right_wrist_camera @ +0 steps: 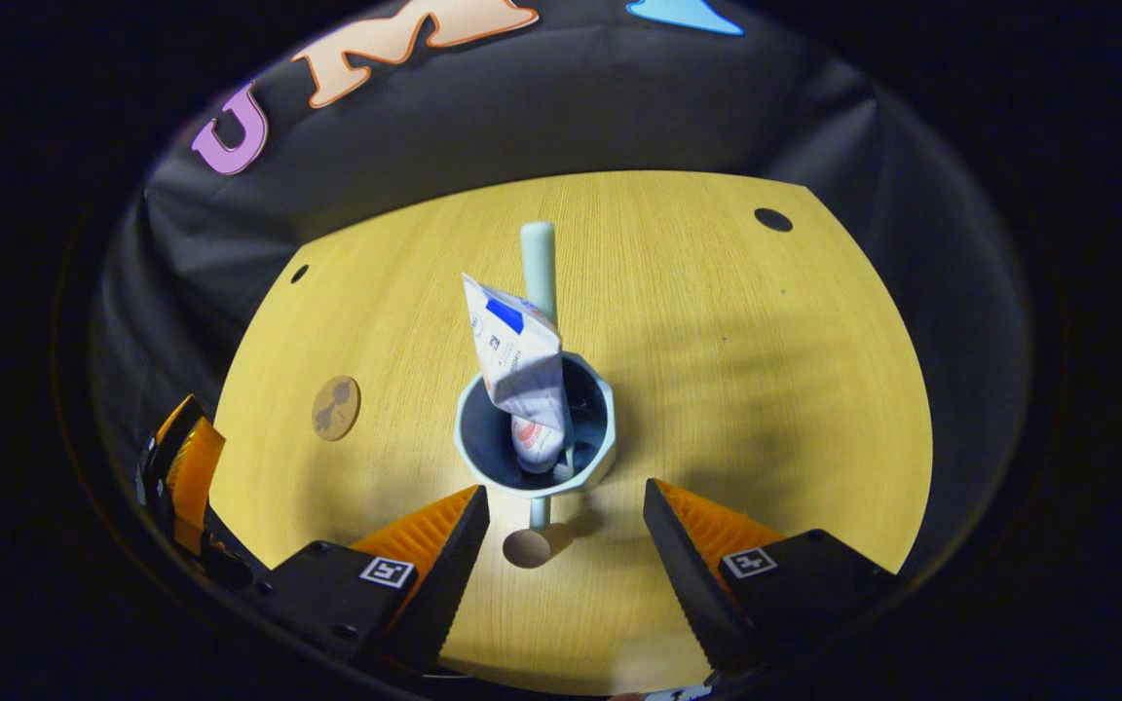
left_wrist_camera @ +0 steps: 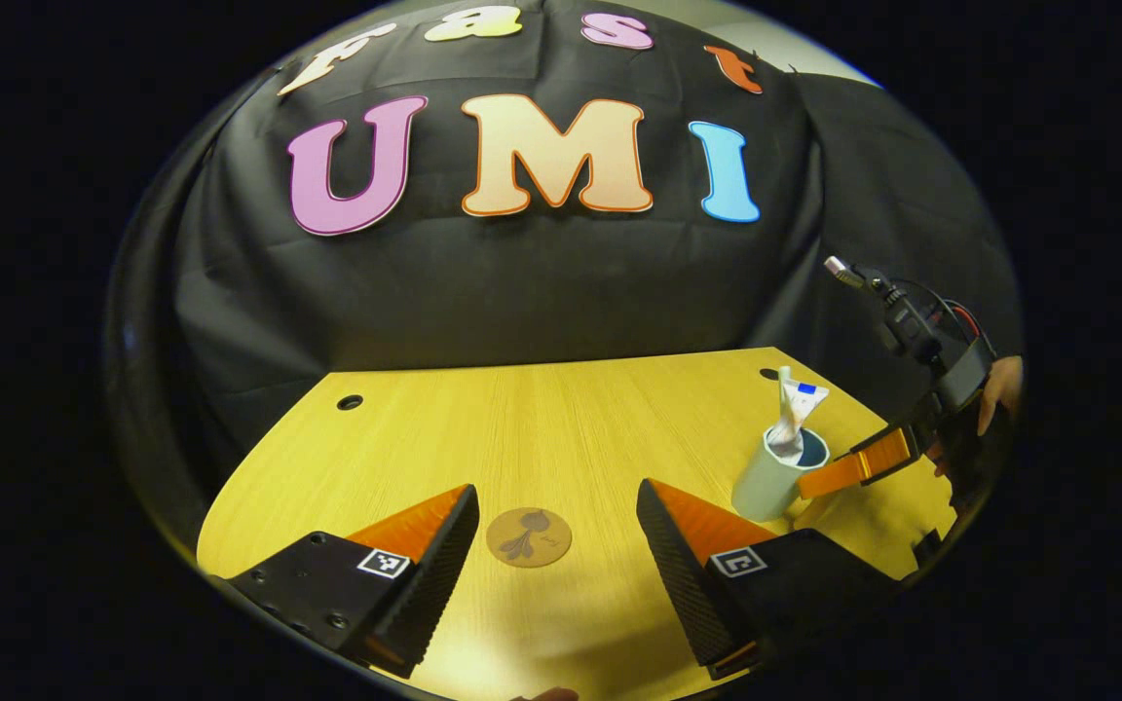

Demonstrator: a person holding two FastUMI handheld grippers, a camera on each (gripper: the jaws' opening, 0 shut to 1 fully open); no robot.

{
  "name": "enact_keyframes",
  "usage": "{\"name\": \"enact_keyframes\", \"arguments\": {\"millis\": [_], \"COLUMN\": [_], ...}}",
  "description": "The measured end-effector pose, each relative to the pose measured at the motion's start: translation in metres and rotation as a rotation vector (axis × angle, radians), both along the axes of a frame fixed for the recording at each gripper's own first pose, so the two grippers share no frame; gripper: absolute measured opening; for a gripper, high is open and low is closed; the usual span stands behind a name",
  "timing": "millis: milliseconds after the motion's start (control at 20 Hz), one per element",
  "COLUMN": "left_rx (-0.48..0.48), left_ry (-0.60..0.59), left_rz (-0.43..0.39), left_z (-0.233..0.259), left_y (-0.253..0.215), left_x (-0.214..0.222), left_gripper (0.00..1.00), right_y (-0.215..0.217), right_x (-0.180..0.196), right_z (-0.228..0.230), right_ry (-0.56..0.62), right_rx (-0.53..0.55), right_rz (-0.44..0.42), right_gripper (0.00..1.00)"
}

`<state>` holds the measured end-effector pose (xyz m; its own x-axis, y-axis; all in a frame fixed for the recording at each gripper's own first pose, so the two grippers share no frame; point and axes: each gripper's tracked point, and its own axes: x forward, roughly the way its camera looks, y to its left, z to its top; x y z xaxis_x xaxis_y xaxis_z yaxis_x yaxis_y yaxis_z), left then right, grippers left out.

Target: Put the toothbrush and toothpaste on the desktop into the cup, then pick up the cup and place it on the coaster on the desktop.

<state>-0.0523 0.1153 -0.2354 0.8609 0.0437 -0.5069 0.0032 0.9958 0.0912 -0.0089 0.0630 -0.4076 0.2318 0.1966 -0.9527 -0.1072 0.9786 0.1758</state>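
Right hand-held gripper (right_wrist_camera: 561, 531) open just short of cup (right_wrist_camera: 534, 438), toothbrush (right_wrist_camera: 539, 258) head hidden behind toothpaste (right_wrist_camera: 520, 365), left hand-held gripper (left_wrist_camera: 556, 531) open over coaster (left_wrist_camera: 529, 536), bare desk (left_wrist_camera: 522, 428) between.

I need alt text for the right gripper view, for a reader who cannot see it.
A pale cup stands upright on a yellow wooden desktop, holding a toothpaste tube and a toothbrush. The open right gripper hovers just before it, and a round brown coaster lies to the left.

You're in a recording booth, not a home — black cloth (left_wrist_camera: 542, 282) drapes the wall behind a yellow wooden desk (left_wrist_camera: 561, 419); cable holes (left_wrist_camera: 350, 402) pierce the desk.
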Motion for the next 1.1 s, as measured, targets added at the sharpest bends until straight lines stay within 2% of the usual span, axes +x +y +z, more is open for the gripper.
{"name": "enact_keyframes", "arguments": {"millis": [400, 600, 650, 700, 750, 800, 900, 1000, 1100], "left_rx": [-0.021, 0.011, 0.013, 0.008, 0.001, -0.005, -0.017, -0.022, -0.023], "left_ry": [0.038, 0.027, 0.028, 0.033, 0.042, 0.048, 0.052, 0.053, 0.052], "left_rz": [0.044, 0.081, 0.092, 0.103, 0.114, 0.126, 0.148, 0.160, 0.165], "left_z": [-0.010, -0.006, -0.006, -0.009, -0.010, -0.012, -0.014, -0.014, -0.014], "left_y": [0.043, 0.069, 0.074, 0.078, 0.082, 0.085, 0.093, 0.099, 0.104], "left_x": [-0.020, -0.027, -0.030, -0.032, -0.036, -0.039, -0.044, -0.047, -0.048], "left_gripper": [0.95, 0.95, 0.95, 0.95, 0.95, 0.95, 0.95, 0.95, 0.95], "right_y": [0.006, 0.012, 0.014, 0.012, 0.011, 0.008, 0.007, 0.009, 0.010], "right_x": [-0.005, -0.008, -0.010, -0.014, -0.016, -0.018, -0.018, -0.019, -0.020], "right_z": [-0.031, -0.036, -0.036, -0.040, -0.038, -0.039, -0.036, -0.037, -0.039], "right_ry": [0.095, 0.122, 0.138, 0.149, 0.158, 0.160, 0.142, 0.135, 0.123], "right_rx": [-0.090, -0.070, -0.061, -0.067, -0.070, -0.084, -0.102, -0.108, -0.104], "right_rz": [-0.002, 0.012, 0.016, 0.023, 0.030, 0.038, 0.067, 0.083, 0.103], "right_gripper": [0.98, 0.97, 0.87, 0.64, 0.68, 0.51, 0.34, 0.29, 0.28]}}
